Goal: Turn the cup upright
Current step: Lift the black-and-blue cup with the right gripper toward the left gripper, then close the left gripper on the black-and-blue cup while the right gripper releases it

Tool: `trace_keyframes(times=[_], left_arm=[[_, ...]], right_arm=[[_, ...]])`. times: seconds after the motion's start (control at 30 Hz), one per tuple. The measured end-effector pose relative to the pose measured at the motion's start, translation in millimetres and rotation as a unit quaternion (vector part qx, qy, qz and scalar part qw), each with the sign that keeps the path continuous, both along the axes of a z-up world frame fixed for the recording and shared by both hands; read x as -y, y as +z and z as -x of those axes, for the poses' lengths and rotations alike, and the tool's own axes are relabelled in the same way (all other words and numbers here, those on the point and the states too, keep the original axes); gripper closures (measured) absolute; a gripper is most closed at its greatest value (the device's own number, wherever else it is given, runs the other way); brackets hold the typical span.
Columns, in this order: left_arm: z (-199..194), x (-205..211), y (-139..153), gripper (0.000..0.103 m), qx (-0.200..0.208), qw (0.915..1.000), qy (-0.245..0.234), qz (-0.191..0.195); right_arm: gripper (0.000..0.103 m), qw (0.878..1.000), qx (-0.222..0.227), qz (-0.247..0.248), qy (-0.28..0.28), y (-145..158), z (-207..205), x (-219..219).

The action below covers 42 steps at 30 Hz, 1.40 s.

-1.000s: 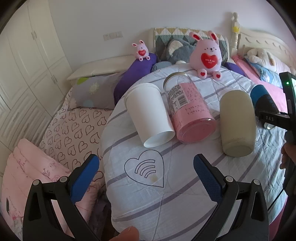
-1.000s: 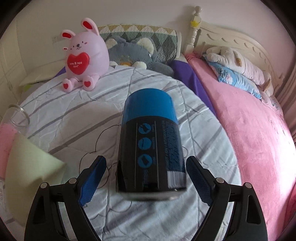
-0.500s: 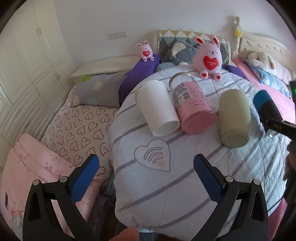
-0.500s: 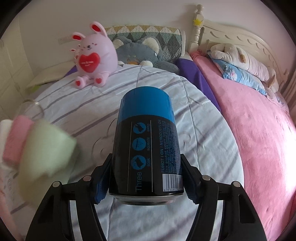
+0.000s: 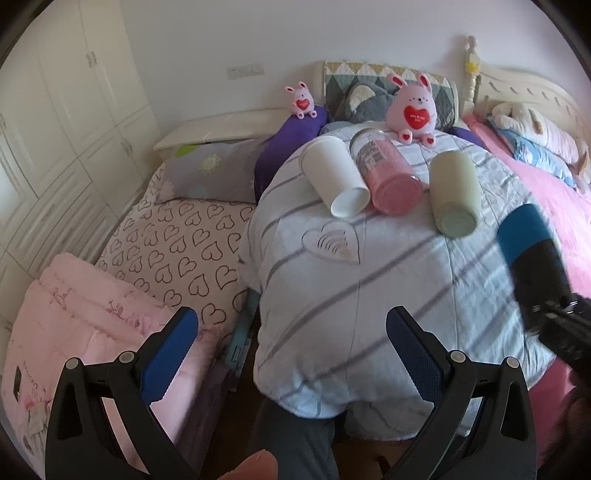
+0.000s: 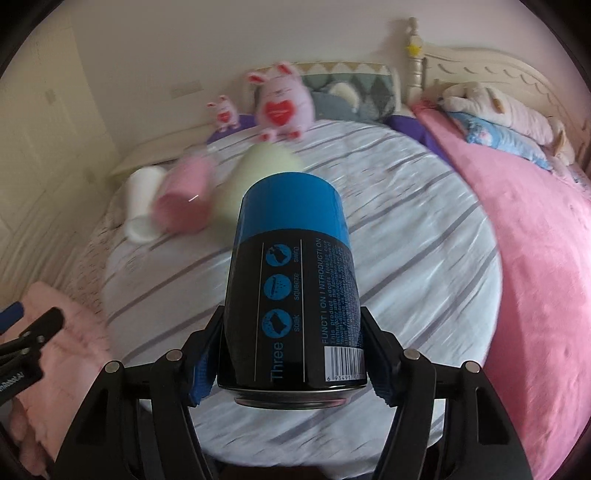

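- Right wrist view: your right claw [image 6: 291, 363] pinches the blue-and-black cup [image 6: 291, 284] near its rim; it looks stiff, slick, light.
- Left claw [image 5: 291, 347] spread, holding nothing, near the bed [image 5: 369, 295] edge.

A bedroom in daylight: a plain white wall [image 5: 332, 33] rises behind a cream carved headboard [image 5: 524, 85] at far right. White panelled wardrobe doors [image 5: 55, 110] line the left side. A striped grey-and-white quilt [image 5: 369, 280] mounds over the middle of the bed, sun falling in bars across its right side. A pink blanket [image 6: 535, 229] covers the right, a heart-print sheet [image 5: 184, 243] the left, with a folded pink comforter [image 5: 74, 314] nearer. A wall switch plate [image 5: 245, 69] sits far back.
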<state>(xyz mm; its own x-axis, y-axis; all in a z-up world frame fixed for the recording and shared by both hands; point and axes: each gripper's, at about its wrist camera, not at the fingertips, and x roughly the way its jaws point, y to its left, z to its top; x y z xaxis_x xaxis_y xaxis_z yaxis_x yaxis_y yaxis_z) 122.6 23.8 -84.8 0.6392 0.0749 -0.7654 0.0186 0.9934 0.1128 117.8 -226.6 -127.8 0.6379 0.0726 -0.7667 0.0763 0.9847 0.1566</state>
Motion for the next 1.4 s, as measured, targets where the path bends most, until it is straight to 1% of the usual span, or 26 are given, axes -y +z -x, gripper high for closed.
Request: trace_keyframes(times=[0.17,0.27,0.37,0.4,0.43,0.53,0.7,0.83,1.0,1.17,1.4], left_arm=[[23.6,-9.4,3.0,0.000,0.003,1.0000,0.004,-0.001],[30.3,-13.0,3.8,0.000,0.002,1.0000,0.008,0.001],[36.3,-15.1,4.8,0.000,0.005,1.0000,0.009,0.002],[37.4,-15.1,5.3,0.000,0.005,0.9999,0.009,0.001],[38.7,-15.3,6.1,0.000,0.007,0.9999,0.009,0.002],[41.0,-13.1,7.6,0.000,0.008,0.9999,0.008,0.005],[45.7,-2.9,12.4,0.000,0.011,0.9999,-0.001,0.008],[51.5,8.9,17.3,0.000,0.013,0.9998,-0.011,0.009],[60.1,22.3,22.3,0.000,0.011,0.9996,-0.022,0.012],[71.0,36.1,29.0,0.000,0.014,0.9993,-0.031,0.015],[82.0,52.2,37.2,0.000,0.016,0.9990,-0.040,0.012]], right_arm=[[0.036,1.000,-0.009,-0.010,0.013,-14.0,4.0,-25.8],[0.035,1.000,-0.012,-0.008,0.012,-20.1,1.1,-38.2],[0.035,1.000,-0.028,0.000,0.009,-31.2,-3.0,-49.1],[0.031,0.999,-0.030,-0.005,0.010,-33.8,-3.0,-49.5],[0.017,0.999,-0.031,-0.006,0.009,-34.5,-1.3,-49.8],[0.016,1.000,-0.026,-0.002,0.017,-30.8,8.2,-50.3],[0.016,1.000,0.009,-0.006,0.014,-9.0,31.8,-36.8],[0.016,0.999,0.039,-0.009,0.008,11.3,58.9,-20.6],[0.016,0.998,0.063,-0.006,-0.004,25.8,90.8,-1.3],[0.016,0.997,0.072,-0.012,-0.020,29.4,114.8,16.6],[0.016,0.997,0.069,-0.027,-0.027,22.4,131.2,34.3]])
